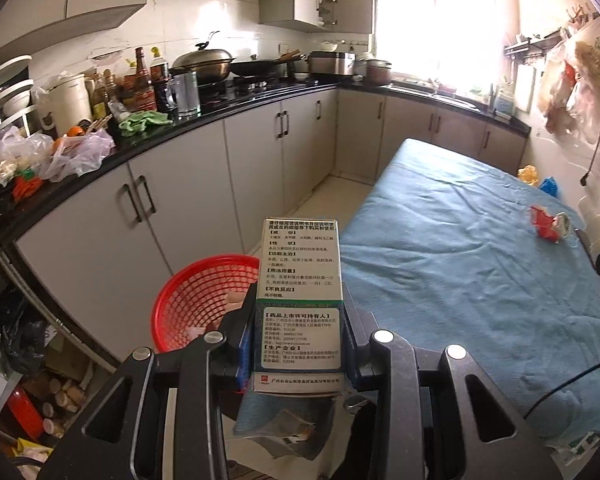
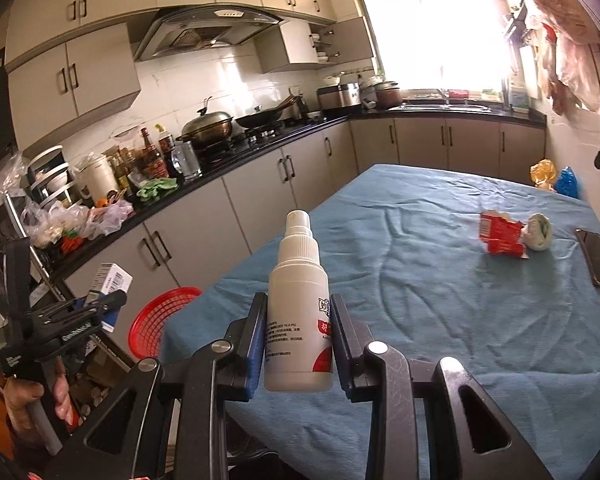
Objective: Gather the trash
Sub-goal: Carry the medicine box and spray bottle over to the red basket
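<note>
- The left gripper (image 1: 298, 336) is clamped on a white medicine box (image 1: 300, 288), held upright beside the table edge, above the red basket (image 1: 192, 300).
- The right gripper (image 2: 300, 344) is clamped on a white spray bottle (image 2: 298, 308), held upright over the blue tablecloth (image 2: 440, 280).
- A crumpled red wrapper (image 2: 500, 236) and a white wad (image 2: 538, 232) are seen touching each other on the cloth, near a phone (image 2: 596, 258).

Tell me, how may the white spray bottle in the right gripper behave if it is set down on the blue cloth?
The spray bottle is tall and narrow, so it may tip on the wrinkled blue cloth. Its round plastic body would probably roll once fallen. It looks stiff between the right gripper's pads.
</note>
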